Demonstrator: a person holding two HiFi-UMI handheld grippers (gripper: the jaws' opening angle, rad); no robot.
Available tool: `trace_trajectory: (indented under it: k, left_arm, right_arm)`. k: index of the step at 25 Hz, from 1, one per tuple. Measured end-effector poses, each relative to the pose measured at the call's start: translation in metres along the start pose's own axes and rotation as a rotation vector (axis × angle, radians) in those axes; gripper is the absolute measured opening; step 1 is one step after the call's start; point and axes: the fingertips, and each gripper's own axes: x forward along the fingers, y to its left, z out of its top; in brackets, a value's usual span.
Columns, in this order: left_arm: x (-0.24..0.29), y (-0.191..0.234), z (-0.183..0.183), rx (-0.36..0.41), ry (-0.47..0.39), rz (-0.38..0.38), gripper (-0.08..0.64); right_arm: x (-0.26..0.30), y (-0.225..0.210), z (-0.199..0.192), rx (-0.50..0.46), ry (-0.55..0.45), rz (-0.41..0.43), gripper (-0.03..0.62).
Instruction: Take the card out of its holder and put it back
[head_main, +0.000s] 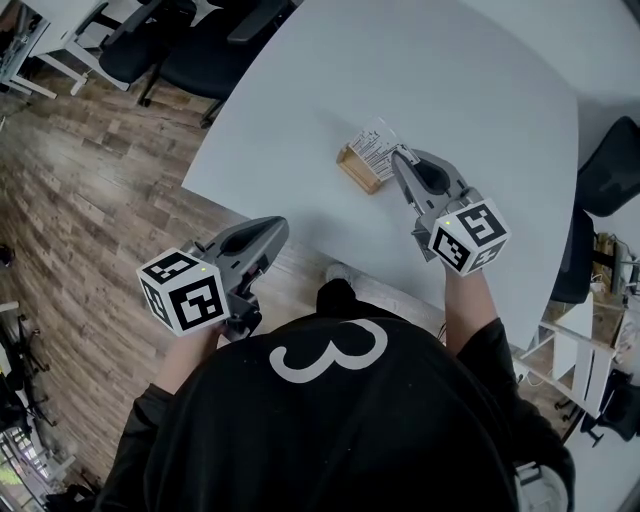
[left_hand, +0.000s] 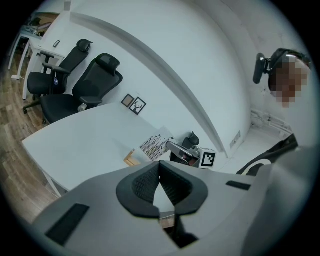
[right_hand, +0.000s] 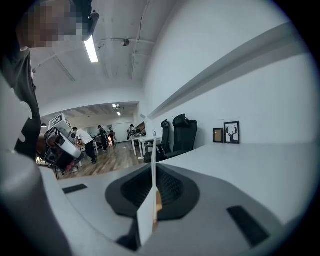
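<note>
A white table (head_main: 420, 70) fills the middle and upper right of the head view. Near the middle of it sits a small wooden card holder (head_main: 356, 171). A white card (head_main: 376, 146) with dark print stands just above and to the right of the holder, and its low edge touches the wood. I cannot tell if the card sits down in the slot.

The right gripper (head_main: 398, 156) reaches in from the lower right. Its claw is pinched narrow on the right edge of the card. In the right gripper view the card (right_hand: 152, 172) shows as a thin white strip, edge on, squeezed between the two dark pads (right_hand: 172, 190). A bit of brown wood (right_hand: 158, 202) peeks out just behind it.

The left gripper (head_main: 281, 226) is at the lower left of the head view, at the near edge of the table and well apart from the card. In the left gripper view its tips meet at the middle of the frame, and it holds nothing.

Black office chairs (head_main: 200, 45) stand at the upper left, on a brown wood floor (head_main: 80, 180). Two small picture frames (left_hand: 134, 103) stand at the far side of the table. The person wears a black shirt (head_main: 320, 420) with a white 3 on it.
</note>
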Motion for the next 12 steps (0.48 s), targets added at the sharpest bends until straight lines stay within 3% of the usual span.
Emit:
trace_trajectory:
  k: [12]
  left_arm:
    - [-0.054,-0.044,-0.004,0.071,-0.062,-0.042,0.011]
  right_arm:
    - [-0.055,0.071,0.043,-0.031,-0.104,-0.007,0.021]
